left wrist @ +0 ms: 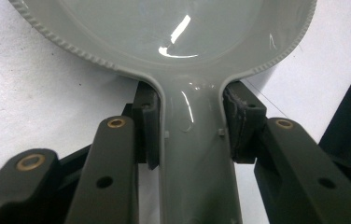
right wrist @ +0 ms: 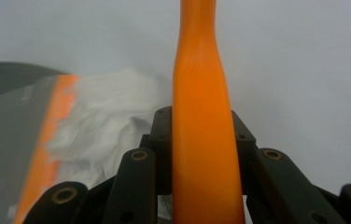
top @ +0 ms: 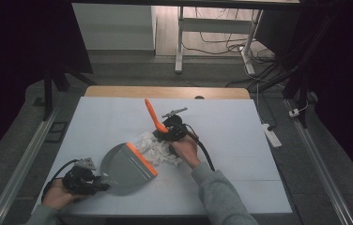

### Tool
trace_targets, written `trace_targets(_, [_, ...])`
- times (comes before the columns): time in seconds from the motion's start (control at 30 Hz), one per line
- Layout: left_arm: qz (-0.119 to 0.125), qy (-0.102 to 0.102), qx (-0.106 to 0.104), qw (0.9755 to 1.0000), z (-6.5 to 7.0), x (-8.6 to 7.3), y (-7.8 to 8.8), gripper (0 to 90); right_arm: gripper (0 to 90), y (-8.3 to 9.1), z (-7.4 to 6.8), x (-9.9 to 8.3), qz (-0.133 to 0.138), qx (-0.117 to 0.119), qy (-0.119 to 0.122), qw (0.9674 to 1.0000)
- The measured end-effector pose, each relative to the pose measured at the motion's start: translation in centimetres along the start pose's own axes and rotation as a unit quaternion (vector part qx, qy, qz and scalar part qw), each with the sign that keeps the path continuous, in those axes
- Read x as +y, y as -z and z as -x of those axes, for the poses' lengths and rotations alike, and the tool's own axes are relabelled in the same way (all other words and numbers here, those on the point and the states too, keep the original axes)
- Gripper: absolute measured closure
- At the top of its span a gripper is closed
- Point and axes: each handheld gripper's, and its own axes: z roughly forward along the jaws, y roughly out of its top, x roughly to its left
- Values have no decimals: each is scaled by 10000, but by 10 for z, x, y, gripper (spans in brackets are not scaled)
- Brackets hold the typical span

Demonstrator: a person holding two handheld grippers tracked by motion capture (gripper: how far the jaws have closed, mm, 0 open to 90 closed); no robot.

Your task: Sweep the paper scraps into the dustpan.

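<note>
On a white-topped table, we steady a grey plastic dustpan by its handle in the clenched left gripper, while our right gripper grasps an orange-handled brush. White paper scraps sit at the pan's orange lip, unswept.

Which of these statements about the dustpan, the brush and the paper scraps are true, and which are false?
1. The left gripper is shut on the dustpan handle. True.
2. The right gripper holds a blue brush. False: the brush handle is orange.
3. White paper scraps lie on the table at the dustpan's orange lip. True.
4. The dustpan is already full of scraps. False: its inside looks bare; the scraps lie outside.
5. The dustpan is red. False: it is grey with an orange lip.
</note>
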Motion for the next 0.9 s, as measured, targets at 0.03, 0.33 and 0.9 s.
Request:
trace_targets(0.03, [-3, 5, 1, 10000, 0, 0, 0, 618, 703, 0, 0, 0, 0, 0, 0, 10000])
trace_targets(0.33, [4, 10, -10, 10000, 0, 0, 0, 618, 702, 27, 0, 3, 326, -31, 118, 9994])
trace_targets(0.9, [-1, 20, -20, 10000, 0, 0, -1, 618, 702, 12, 35, 5, 249, -492, -193, 9983])
